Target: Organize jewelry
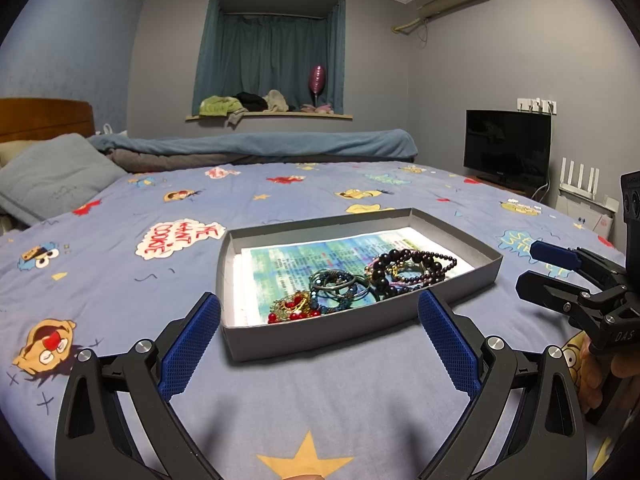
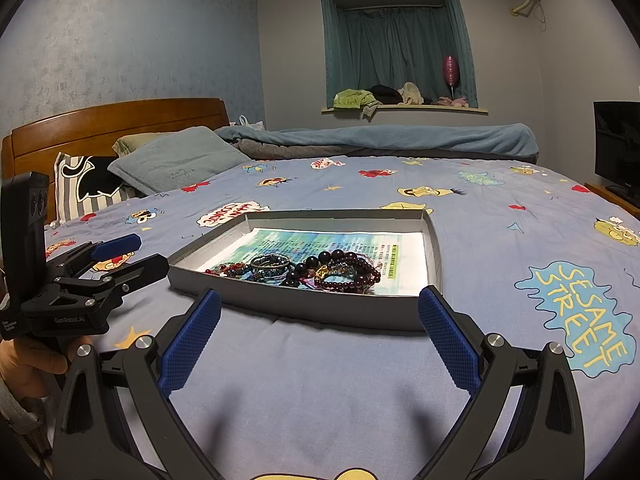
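Two grippers hovered over the cartoon bedsheet, both with fingers spread wide and grasping nothing. My left gripper faced the near wall of the shallow grey box, while my right gripper sat just beside it on the right. Inside the box, on a printed paper sheet, lay the jewelry, bunched toward the near side: dark beaded bracelets, blue-green bangles and what looked like a red-and-gold piece.
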Available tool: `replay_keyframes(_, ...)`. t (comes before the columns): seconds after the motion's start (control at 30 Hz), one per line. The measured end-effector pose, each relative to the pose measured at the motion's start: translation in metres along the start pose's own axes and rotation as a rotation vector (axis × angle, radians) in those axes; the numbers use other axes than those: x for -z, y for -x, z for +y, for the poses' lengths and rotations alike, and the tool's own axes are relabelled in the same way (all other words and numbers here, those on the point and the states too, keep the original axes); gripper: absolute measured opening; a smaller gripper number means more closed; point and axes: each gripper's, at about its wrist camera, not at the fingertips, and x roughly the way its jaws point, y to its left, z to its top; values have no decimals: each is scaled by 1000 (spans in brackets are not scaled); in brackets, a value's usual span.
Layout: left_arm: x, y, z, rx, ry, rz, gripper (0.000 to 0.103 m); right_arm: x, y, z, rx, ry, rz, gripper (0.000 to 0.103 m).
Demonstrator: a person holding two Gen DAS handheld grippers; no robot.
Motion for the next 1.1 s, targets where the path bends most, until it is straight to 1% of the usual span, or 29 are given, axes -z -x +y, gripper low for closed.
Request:
replay_keyframes(0.83,1,0,0,8,-3,-7,98,-2,0,0,-3,-2,1,97)
replay_keyframes(1.1,4,-1,2,-1,-4,2,98,-2,0,0,-3,-3,1,97)
